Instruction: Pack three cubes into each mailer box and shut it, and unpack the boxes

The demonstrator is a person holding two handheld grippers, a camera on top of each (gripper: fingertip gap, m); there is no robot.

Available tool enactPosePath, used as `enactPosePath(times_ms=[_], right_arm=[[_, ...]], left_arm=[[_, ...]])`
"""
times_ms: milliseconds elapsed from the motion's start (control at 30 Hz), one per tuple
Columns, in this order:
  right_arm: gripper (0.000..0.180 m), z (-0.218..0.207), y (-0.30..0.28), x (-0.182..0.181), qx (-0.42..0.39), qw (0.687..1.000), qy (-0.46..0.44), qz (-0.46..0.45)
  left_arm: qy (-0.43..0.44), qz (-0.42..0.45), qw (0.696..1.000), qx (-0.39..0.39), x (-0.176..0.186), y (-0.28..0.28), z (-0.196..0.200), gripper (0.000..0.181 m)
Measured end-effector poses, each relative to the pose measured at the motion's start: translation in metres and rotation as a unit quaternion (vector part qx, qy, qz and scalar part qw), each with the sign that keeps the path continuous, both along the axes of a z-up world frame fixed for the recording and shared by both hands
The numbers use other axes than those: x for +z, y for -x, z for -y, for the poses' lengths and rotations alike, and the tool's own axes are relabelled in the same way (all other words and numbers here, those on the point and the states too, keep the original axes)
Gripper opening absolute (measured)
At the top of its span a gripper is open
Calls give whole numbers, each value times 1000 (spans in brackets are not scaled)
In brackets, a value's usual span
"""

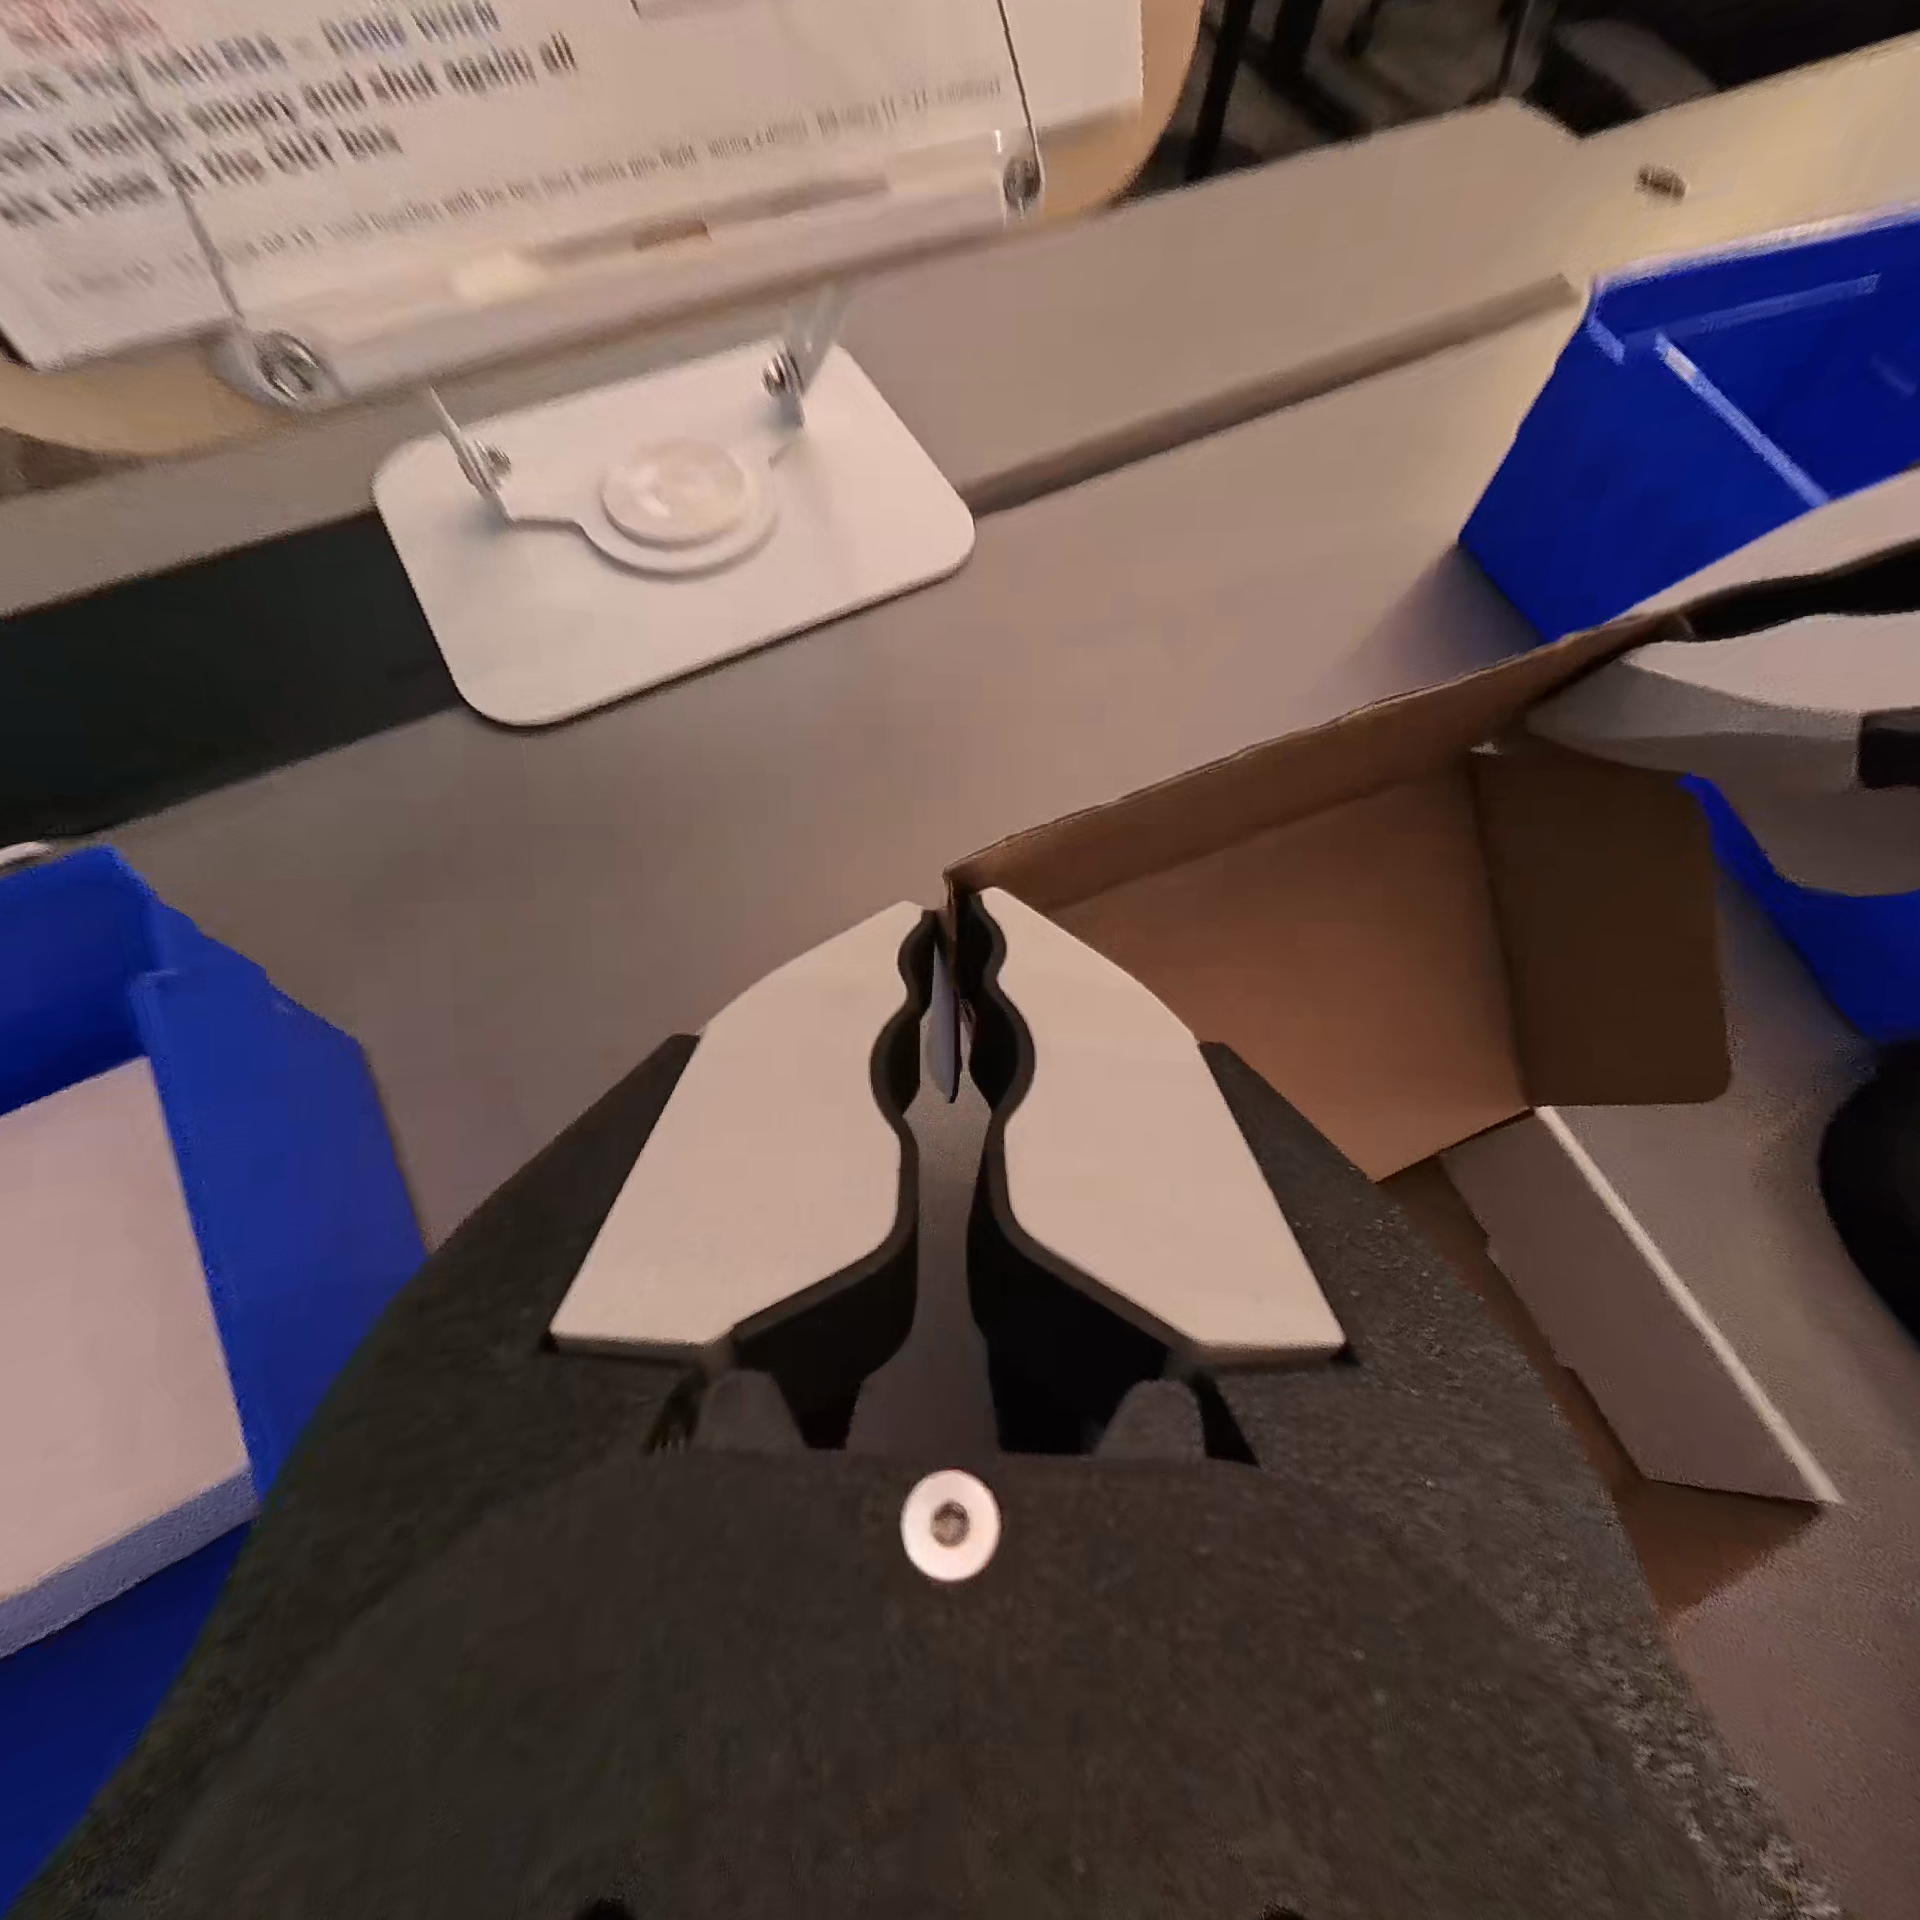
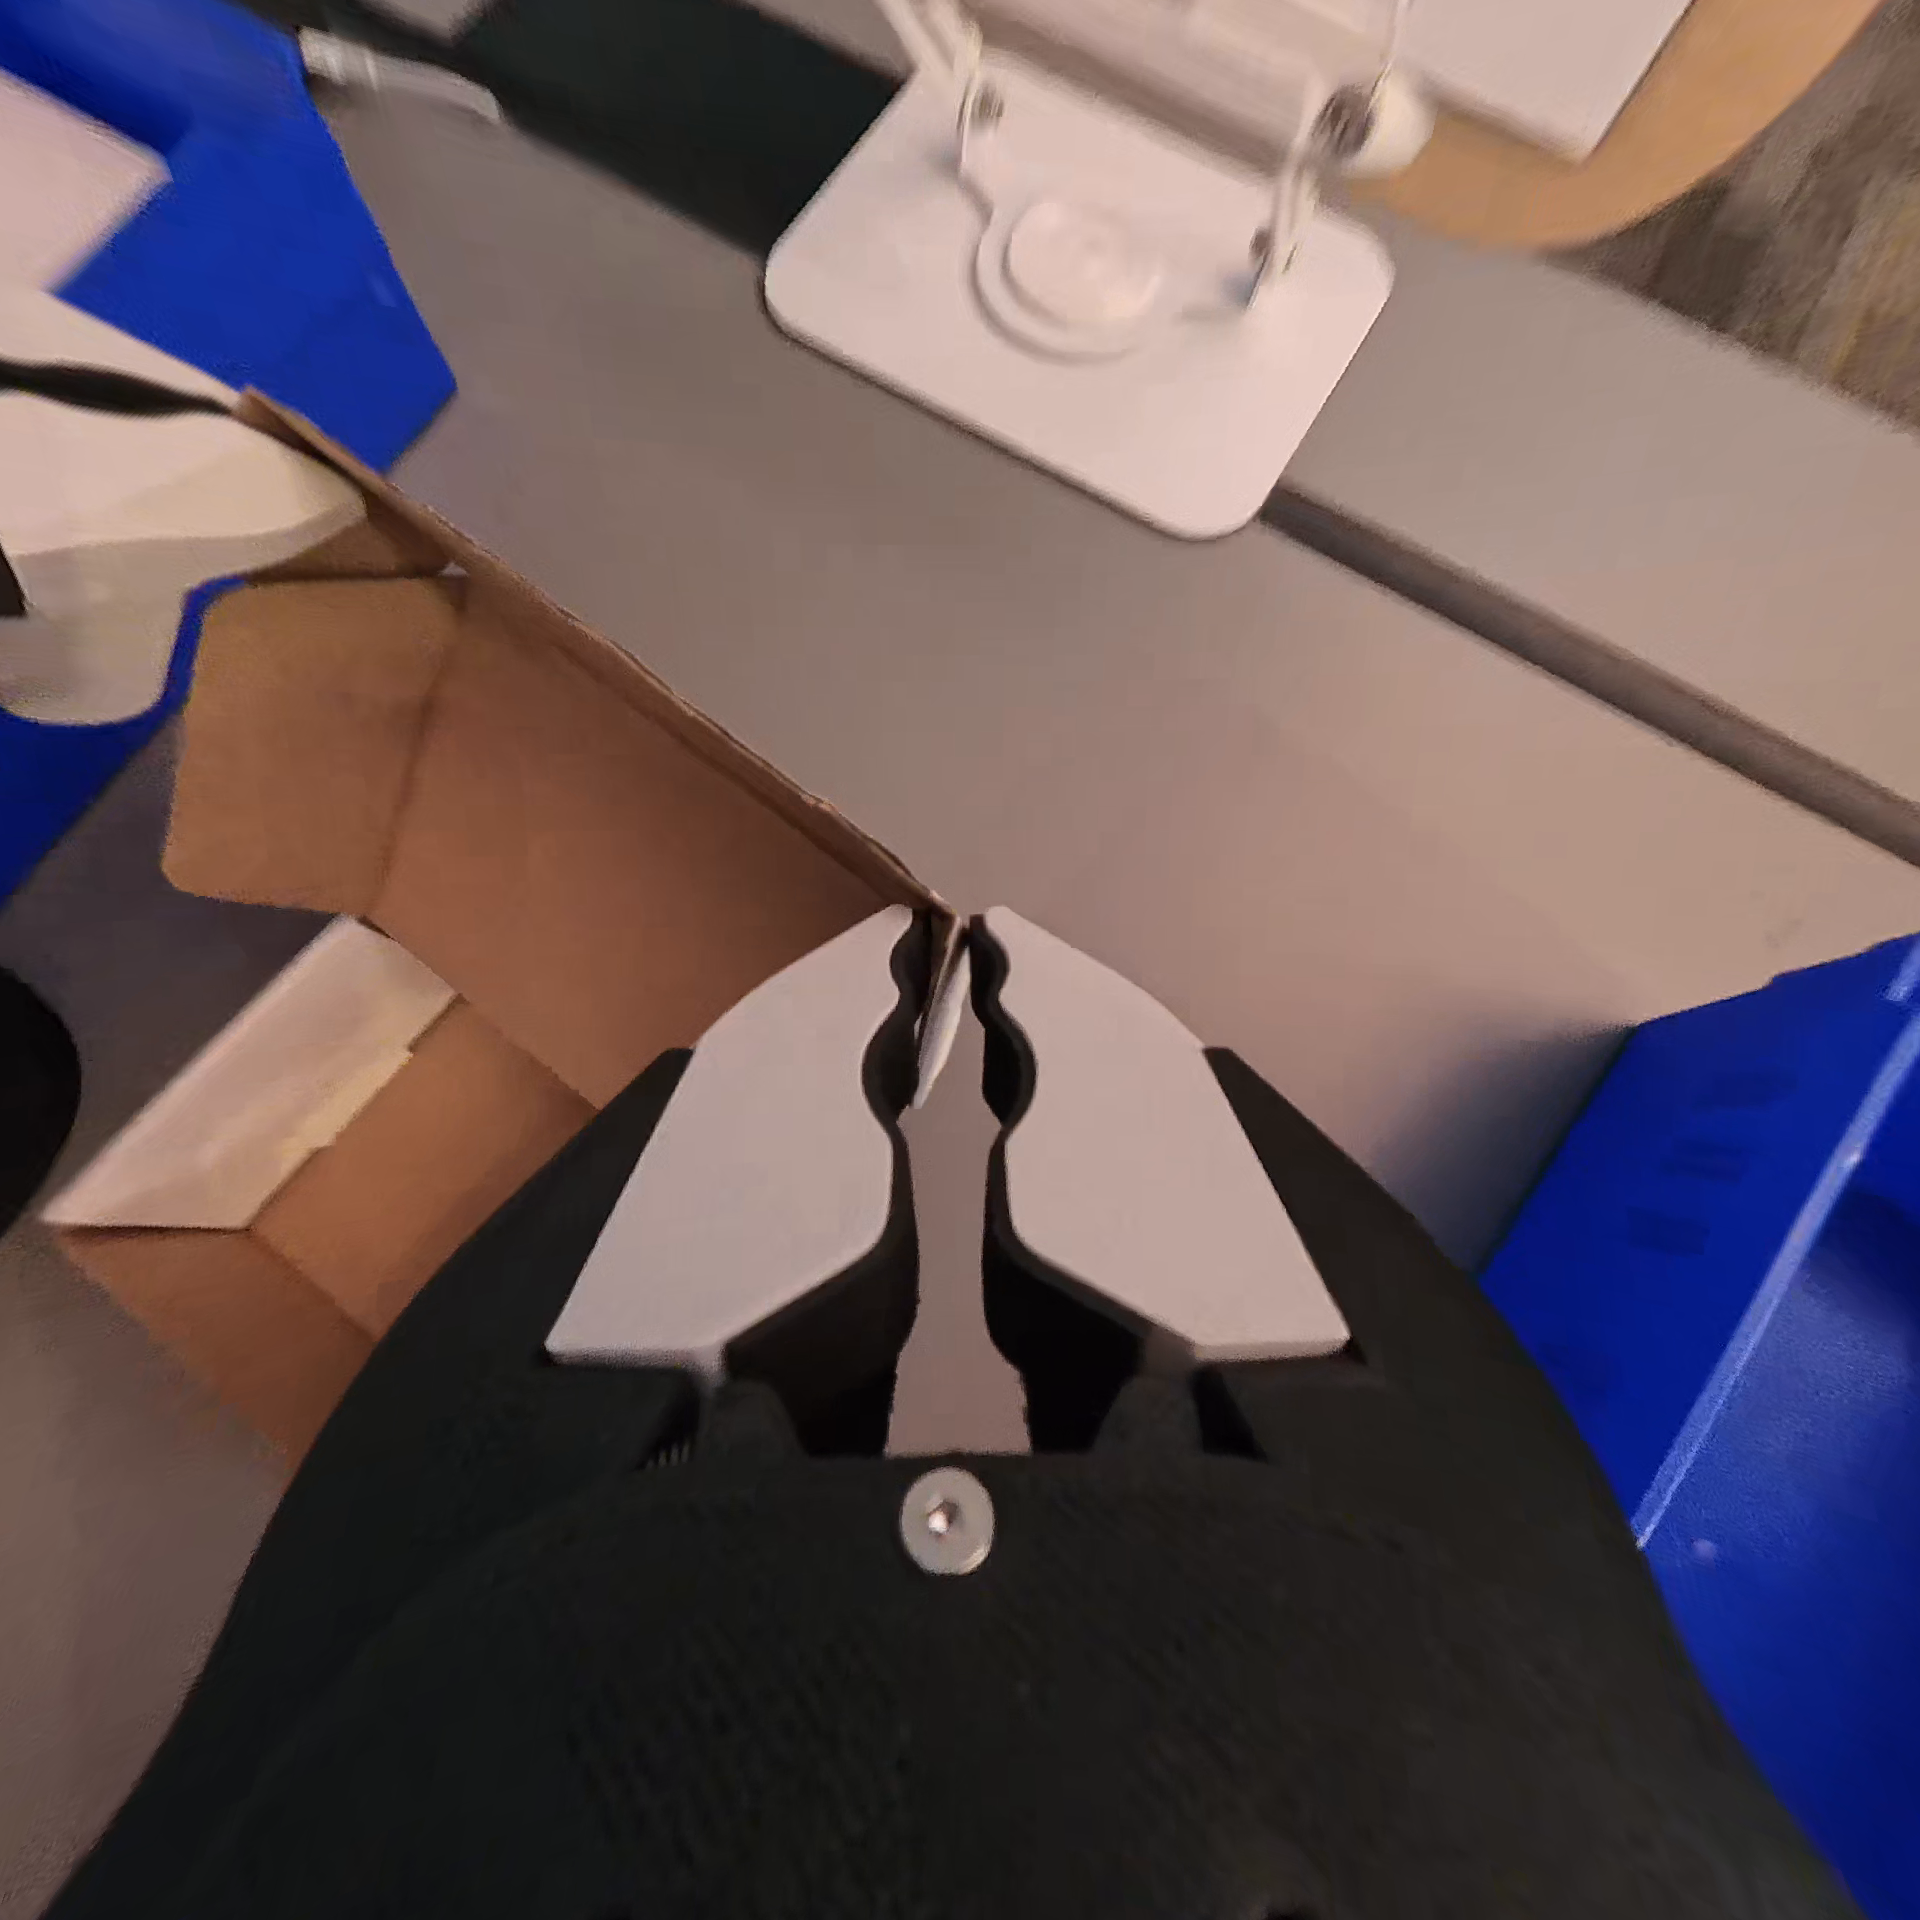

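A mailer box, white outside and brown inside, stands open on the grey table. Its lid (image 1: 1299, 914) is raised, with a side flap (image 1: 1600, 935) hanging from it. My left gripper (image 1: 951, 925) is shut on the lid's left front corner. My right gripper (image 2: 951, 925) is shut on the lid's right front corner (image 2: 935, 904). Each gripper also shows at the far corner in the other view: the right one in the left wrist view (image 1: 1714, 707), the left one in the right wrist view (image 2: 156, 520). The box's white side wall (image 1: 1621, 1330) lies below the lid. No cubes are in sight.
Blue bins stand on both sides: one at the left (image 1: 208, 1039) and one at the right (image 1: 1714, 416), also seen in the right wrist view (image 2: 260, 229) (image 2: 1766, 1247). A white sign stand (image 1: 675, 540) stands behind the box near the table's far edge. My right fingertips sit around 15 cm from my left ones.
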State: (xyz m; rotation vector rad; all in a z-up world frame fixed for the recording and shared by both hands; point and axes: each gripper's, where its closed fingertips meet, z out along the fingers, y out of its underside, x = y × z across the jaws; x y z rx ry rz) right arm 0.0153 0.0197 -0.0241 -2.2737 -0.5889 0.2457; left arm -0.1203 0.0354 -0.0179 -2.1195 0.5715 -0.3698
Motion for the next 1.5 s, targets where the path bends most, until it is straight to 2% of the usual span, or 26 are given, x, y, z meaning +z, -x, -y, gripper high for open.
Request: enactPosePath(times_ms=[200, 300, 467, 633, 767, 900, 1233, 1333, 1500], right_arm=[[8, -18, -4, 39, -50, 982, -182, -18], [8, -9, -3, 37, -58, 977, -204, -28], [9, 14, -3, 30, -70, 969, -220, -92], [9, 39, -5, 33, -82, 955, -262, -110], [11, 51, -4, 34, -82, 948, -268, -151], [11, 49, -5, 32, -95, 946, -255, -176], [17, 83, -2, 24, -64, 960, -220, -160], [20, 99, 0, 21, -59, 962, -228, -142], [31, 123, 6, 19, -44, 957, -217, -190]], left_arm=[[-119, 48, 990, 58, 34, -2, -8, 4], [-153, 57, 984, 77, 33, -1, 1, 4], [-173, 113, 975, 83, 27, -1, 21, 5], [-206, 174, 960, 78, 29, -4, 44, 6], [-254, 148, 952, 83, 32, -4, 57, 6], [-235, 140, 958, 90, 31, -6, 58, 6], [-247, 112, 959, 79, 25, -4, 93, 8], [-237, 129, 960, 71, 21, -4, 105, 9], [-208, 184, 959, 52, 18, -5, 122, 12]])
